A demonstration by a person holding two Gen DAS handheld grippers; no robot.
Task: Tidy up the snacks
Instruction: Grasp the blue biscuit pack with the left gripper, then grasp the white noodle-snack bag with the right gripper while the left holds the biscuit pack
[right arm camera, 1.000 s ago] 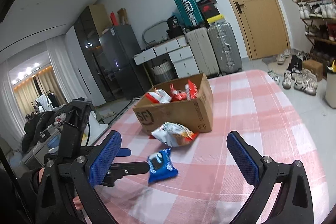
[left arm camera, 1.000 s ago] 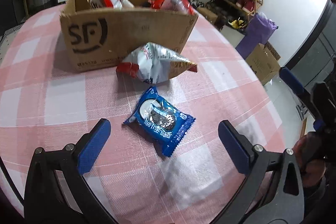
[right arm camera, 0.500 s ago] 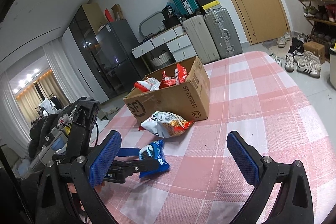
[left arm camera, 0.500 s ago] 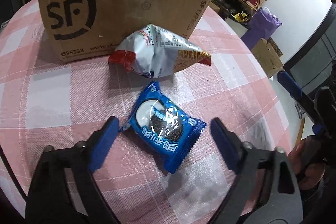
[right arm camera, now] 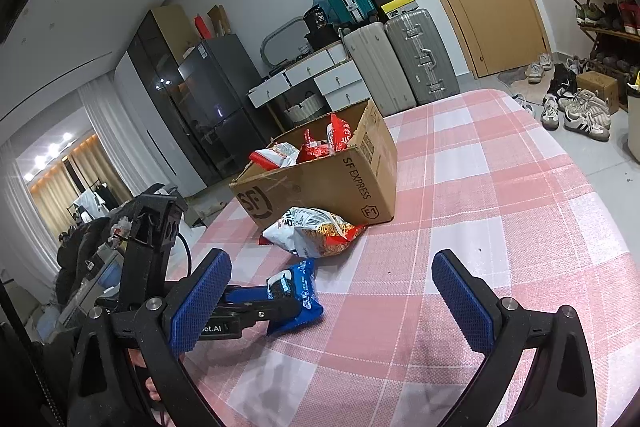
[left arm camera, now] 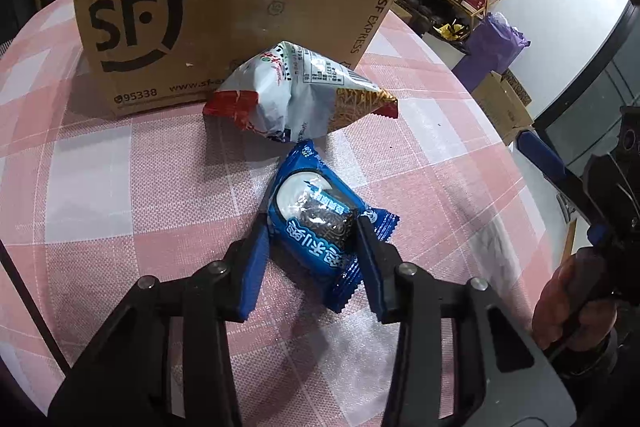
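Risk: blue Oreo packet [left arm camera: 316, 223] is slippery film; left gripper [left arm camera: 312, 239] pinches only its puffed middle, so it may squirt out on lifting, or its far tip may drag the noodle-snack bag [left arm camera: 300, 95] beside the SF box [left arm camera: 224, 27]. Packet lies mid-table on the checked cloth [left arm camera: 120, 187]. Left gripper reaches low, nearly level. Right gripper [right arm camera: 332, 291] hovers above, fingers wide apart, holding nothing.

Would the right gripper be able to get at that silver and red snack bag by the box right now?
Probably yes. The right gripper is open and empty, the snack bag lies ahead on bare tablecloth in front of the cardboard box, and the left gripper with its Oreo pack sits off to the side.
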